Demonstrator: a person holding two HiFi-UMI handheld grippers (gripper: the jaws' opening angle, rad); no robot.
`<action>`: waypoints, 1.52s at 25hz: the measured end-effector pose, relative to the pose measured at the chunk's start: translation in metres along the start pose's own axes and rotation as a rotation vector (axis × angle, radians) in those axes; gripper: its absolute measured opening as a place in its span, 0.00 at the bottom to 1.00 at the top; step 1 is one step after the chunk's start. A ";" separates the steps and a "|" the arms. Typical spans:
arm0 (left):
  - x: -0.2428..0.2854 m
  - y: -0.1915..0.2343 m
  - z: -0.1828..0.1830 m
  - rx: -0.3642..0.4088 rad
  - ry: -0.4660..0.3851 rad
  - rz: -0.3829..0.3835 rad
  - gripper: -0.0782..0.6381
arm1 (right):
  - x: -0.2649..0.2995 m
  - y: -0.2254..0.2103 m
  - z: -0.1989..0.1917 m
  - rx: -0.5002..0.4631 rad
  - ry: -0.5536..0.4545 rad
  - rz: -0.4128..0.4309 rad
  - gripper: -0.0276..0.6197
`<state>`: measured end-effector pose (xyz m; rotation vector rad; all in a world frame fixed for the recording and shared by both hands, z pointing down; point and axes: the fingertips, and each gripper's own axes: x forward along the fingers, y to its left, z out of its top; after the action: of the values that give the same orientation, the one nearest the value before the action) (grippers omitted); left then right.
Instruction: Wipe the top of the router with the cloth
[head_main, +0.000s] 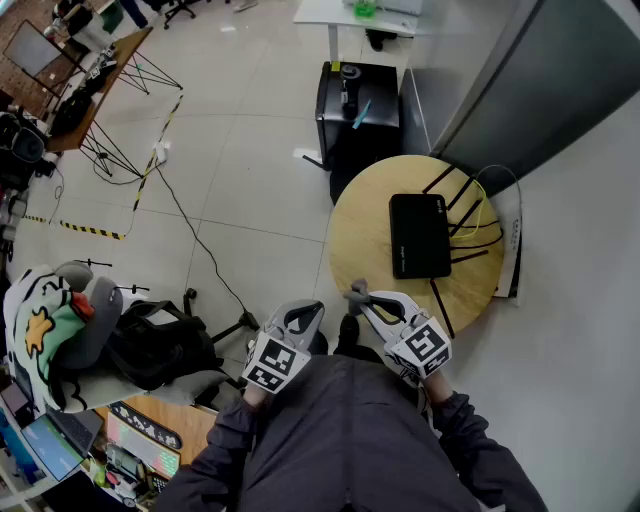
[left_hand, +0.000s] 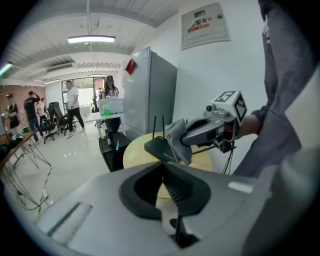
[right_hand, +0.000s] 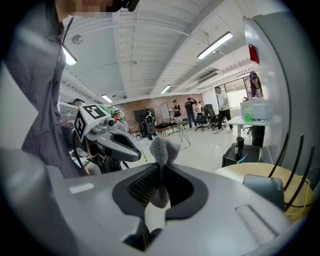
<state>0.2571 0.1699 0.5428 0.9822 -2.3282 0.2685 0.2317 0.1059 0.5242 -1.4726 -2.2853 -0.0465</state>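
The black router (head_main: 419, 235) lies flat on the round wooden table (head_main: 365, 235), its antennas pointing away to the right. My right gripper (head_main: 358, 296) hovers at the table's near edge, short of the router, shut on a grey cloth (head_main: 357, 291). In the right gripper view the cloth (right_hand: 163, 148) sticks up from between the shut jaws, with the router (right_hand: 265, 188) low at the right. My left gripper (head_main: 306, 312) hangs beside the table over the floor, shut with nothing in it. From the left gripper view, the cloth (left_hand: 176, 140) dangles in front of the router (left_hand: 159, 147).
A black cabinet (head_main: 358, 110) stands just beyond the table, and a tall grey cabinet (head_main: 560, 80) rises at the far right. A yellow cable (head_main: 486, 214) loops by the router's antennas. A chair with a black bag (head_main: 150, 345) sits to my left; cables cross the floor (head_main: 200, 240).
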 end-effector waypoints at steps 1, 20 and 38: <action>0.000 0.001 0.001 -0.003 0.003 -0.001 0.11 | 0.000 -0.002 0.000 -0.003 0.004 -0.005 0.09; 0.017 0.166 0.020 0.028 -0.035 -0.103 0.11 | 0.134 -0.090 0.064 0.019 0.082 -0.123 0.09; 0.083 0.277 0.048 0.086 -0.009 -0.280 0.11 | 0.194 -0.180 0.100 0.088 0.067 -0.291 0.09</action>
<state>-0.0053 0.2979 0.5644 1.3372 -2.1677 0.2523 -0.0272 0.2196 0.5384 -1.0705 -2.3961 -0.0780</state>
